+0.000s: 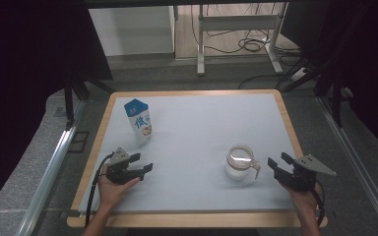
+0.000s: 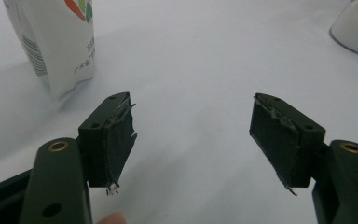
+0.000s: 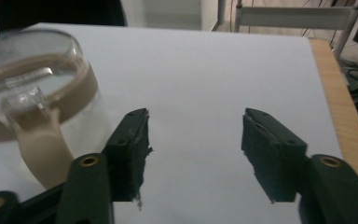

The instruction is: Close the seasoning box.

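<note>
A white milk carton [image 1: 138, 122] with a blue top stands upright at the left of the white table [image 1: 202, 113]. In the left gripper view the carton [image 2: 60, 42] rises at the upper left. My left gripper [image 1: 145, 163] [image 2: 193, 116] rests in front of the carton, open, with nothing between its jaws. A clear glass pitcher [image 1: 239, 162] with a tan band and handle [image 3: 42, 144] stands at the right. My right gripper [image 1: 277, 160] [image 3: 193, 121] is just right of the pitcher [image 3: 32, 93], open and empty, apart from the handle.
The table has a wooden rim [image 1: 192, 219]. Metal rails [image 1: 49, 172] run along both sides of it. A desk frame [image 1: 236, 29] and loose cables [image 1: 251, 44] stand on the floor behind. Bare table surface lies between carton and pitcher.
</note>
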The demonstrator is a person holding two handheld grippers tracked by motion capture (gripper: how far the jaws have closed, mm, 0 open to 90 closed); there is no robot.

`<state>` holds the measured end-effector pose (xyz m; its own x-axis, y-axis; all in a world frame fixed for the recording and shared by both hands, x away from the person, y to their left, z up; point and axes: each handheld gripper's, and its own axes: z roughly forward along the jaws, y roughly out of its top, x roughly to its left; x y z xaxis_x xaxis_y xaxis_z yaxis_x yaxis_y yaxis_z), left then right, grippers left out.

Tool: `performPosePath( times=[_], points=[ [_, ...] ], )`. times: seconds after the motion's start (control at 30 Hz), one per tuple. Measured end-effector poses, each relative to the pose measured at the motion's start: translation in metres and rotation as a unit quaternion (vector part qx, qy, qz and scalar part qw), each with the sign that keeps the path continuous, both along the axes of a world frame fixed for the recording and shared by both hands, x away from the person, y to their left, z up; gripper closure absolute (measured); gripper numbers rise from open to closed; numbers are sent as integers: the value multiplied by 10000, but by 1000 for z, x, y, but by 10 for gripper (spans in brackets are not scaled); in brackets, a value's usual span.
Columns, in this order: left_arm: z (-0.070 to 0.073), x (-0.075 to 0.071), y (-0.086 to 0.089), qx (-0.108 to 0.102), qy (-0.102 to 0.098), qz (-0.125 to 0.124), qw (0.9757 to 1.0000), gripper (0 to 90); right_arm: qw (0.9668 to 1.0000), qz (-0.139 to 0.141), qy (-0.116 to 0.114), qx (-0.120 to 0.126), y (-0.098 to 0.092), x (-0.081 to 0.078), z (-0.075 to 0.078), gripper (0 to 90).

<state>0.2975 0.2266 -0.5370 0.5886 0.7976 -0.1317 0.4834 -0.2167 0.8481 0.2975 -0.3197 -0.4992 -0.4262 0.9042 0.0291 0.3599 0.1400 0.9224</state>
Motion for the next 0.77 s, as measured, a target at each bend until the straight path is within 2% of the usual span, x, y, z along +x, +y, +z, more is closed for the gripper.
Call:
performPosePath(
  times=[0.23,0.5,0.77],
  points=[
    [1,0,1,-49,15,-9,10000,301,9995,-49,272,-155,-2,9,-12,336],
    [2,-2,4,-60,9,29,10000,301,9998,-39,168,-123,-2,10,-11,327],
    [4,-2,4,-67,-7,37,10000,301,9998,21,167,-83,0,10,-11,327]
  ],
)
